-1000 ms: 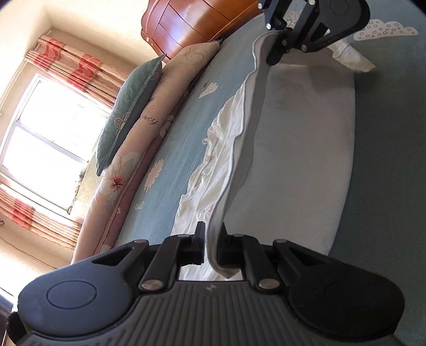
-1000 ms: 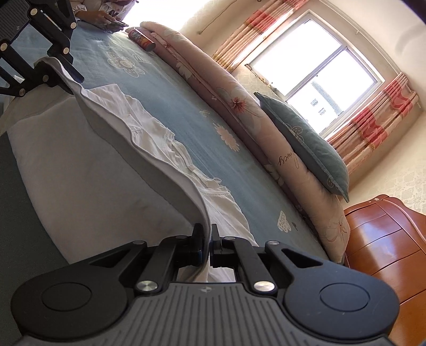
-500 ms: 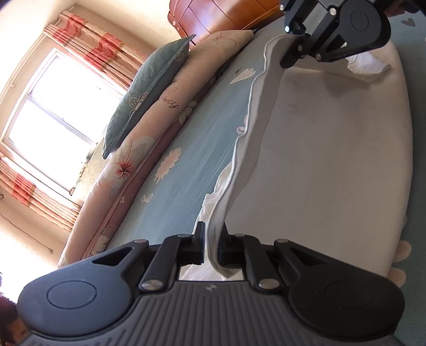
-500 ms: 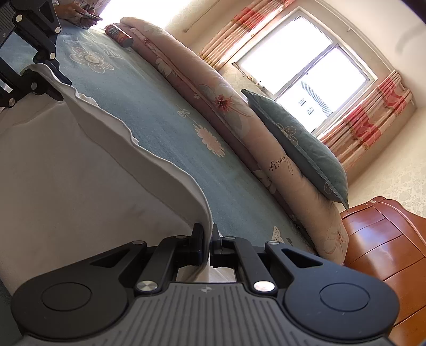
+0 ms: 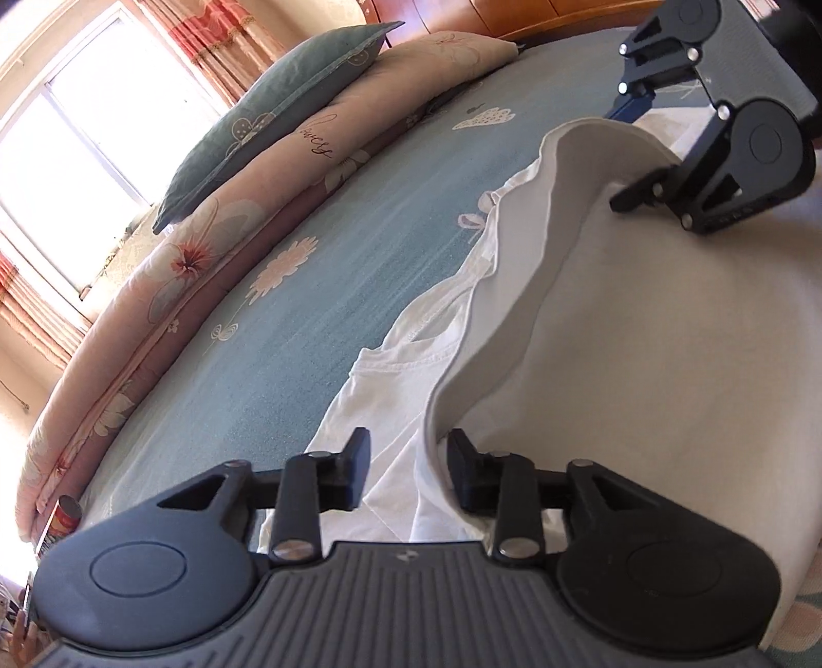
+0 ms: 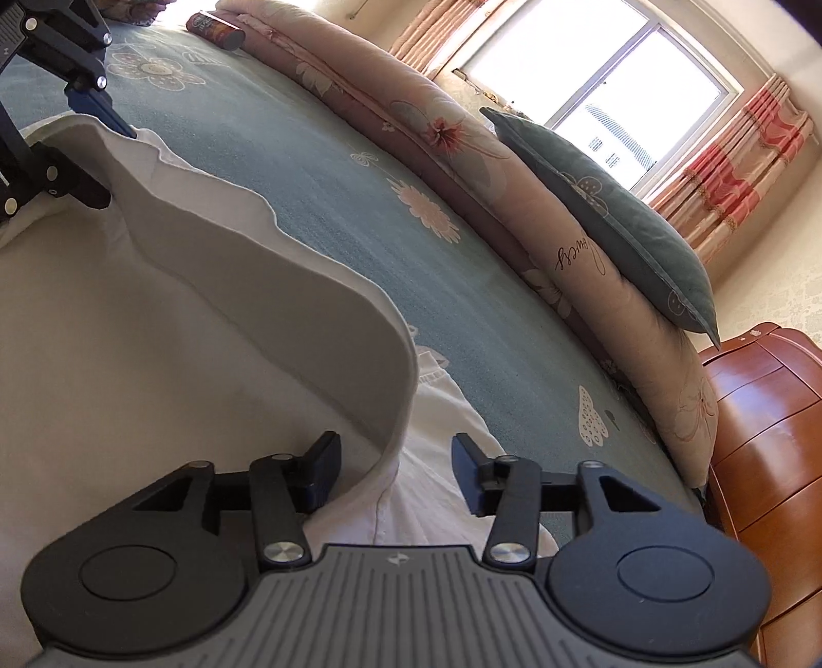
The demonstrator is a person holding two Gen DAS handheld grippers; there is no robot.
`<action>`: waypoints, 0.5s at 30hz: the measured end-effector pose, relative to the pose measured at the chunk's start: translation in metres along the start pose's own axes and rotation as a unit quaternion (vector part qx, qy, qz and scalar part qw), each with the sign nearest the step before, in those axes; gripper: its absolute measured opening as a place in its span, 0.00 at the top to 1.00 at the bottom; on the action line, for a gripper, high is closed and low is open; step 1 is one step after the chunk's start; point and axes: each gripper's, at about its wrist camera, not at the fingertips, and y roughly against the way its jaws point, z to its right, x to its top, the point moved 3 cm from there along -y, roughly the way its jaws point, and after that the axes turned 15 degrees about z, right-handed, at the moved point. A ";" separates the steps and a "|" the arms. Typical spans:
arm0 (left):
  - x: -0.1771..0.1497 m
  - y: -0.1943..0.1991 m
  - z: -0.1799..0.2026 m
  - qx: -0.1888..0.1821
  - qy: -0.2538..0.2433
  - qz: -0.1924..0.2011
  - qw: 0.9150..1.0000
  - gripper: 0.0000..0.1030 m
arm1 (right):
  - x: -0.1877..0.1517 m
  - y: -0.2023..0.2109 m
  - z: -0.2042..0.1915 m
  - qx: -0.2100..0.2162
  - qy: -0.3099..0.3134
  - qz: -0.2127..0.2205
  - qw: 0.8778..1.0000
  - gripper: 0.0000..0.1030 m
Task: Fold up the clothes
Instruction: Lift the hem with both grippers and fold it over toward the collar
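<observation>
A white garment [image 5: 642, 334] lies on the blue-green flowered bedsheet [image 5: 318, 329], its top layer folded over, with the folded edge still standing up in a wavy ridge. My left gripper [image 5: 408, 470] is opening; the ridge runs between its fingers and leans on the right finger [image 5: 462, 472], but the pads do not press it. My right gripper [image 6: 395, 462] is opening too, with the garment [image 6: 128, 334] edge loose between its fingers. Each gripper appears in the other's view at the ridge's far end: the right gripper [image 5: 629, 154] and the left gripper [image 6: 110, 162].
A long pink floral bolster [image 6: 462, 133] with a teal pillow [image 6: 606, 210] on it runs along the bed's far side below a bright window [image 6: 591, 61]. A wooden headboard [image 6: 760, 437] stands at one end. A can [image 6: 221, 31] lies by the bolster.
Both grippers were shut on the garment's lifted edge and carried it across the lower layer. Now both have opened and the edge sags between the fingers.
</observation>
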 end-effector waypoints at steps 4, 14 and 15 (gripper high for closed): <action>0.012 0.013 -0.021 -0.044 0.094 0.018 0.994 0.37 | 0.005 0.019 0.009 0.023 -0.025 0.015 0.999 0.33; 0.003 0.077 -0.024 -0.057 0.105 0.035 0.992 0.23 | -0.003 0.098 0.055 0.059 -0.130 0.064 0.988 0.20; -0.003 0.083 -0.017 -0.056 0.085 0.027 0.994 0.23 | -0.010 0.101 0.051 0.065 -0.118 0.056 0.989 0.20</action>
